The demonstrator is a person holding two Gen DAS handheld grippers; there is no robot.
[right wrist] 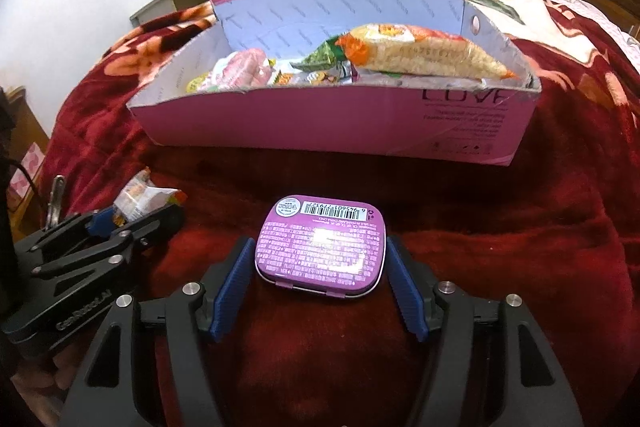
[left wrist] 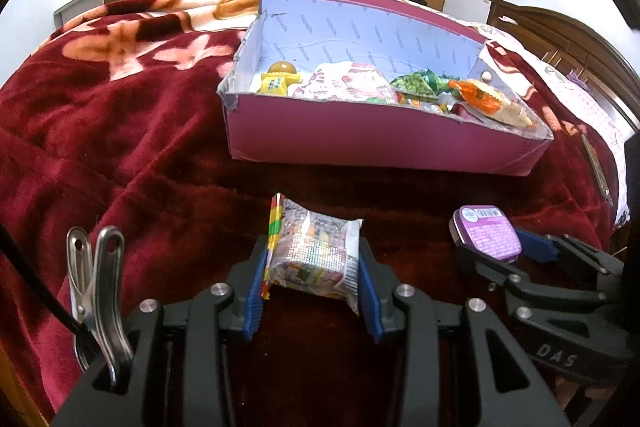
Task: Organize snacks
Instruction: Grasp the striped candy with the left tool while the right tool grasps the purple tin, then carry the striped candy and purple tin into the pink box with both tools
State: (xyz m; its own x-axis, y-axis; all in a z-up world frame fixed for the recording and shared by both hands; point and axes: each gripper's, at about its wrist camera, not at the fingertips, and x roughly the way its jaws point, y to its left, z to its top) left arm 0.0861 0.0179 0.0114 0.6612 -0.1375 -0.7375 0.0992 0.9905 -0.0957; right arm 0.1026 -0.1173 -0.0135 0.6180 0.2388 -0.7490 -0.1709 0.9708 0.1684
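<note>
Spreading across most of both views is a red blanket (left wrist: 120, 131), and sitting on it in the upper middle of each frame is a pink box (right wrist: 320, 123), already holding several snack packets. Lying nearer the cameras, in front of the box's long front wall, are the two things not yet put away. In the lower middle of the left wrist view, the left gripper (left wrist: 314, 269) is clamping a silver snack packet (left wrist: 312, 255), its blue pads pressing the packet's two sides. In the lower middle of the right wrist view, the right gripper (right wrist: 320, 267) is standing apart around a purple tin (right wrist: 320, 247), a small gap showing on each side, so it is straddling the tin rather than gripping it. The tin is lying flat with its longer side running across the jaws. Both items are facing the box straight ahead, so each hand is nearest its own item and the coming move likely means lifting forward over the front wall.
</note>
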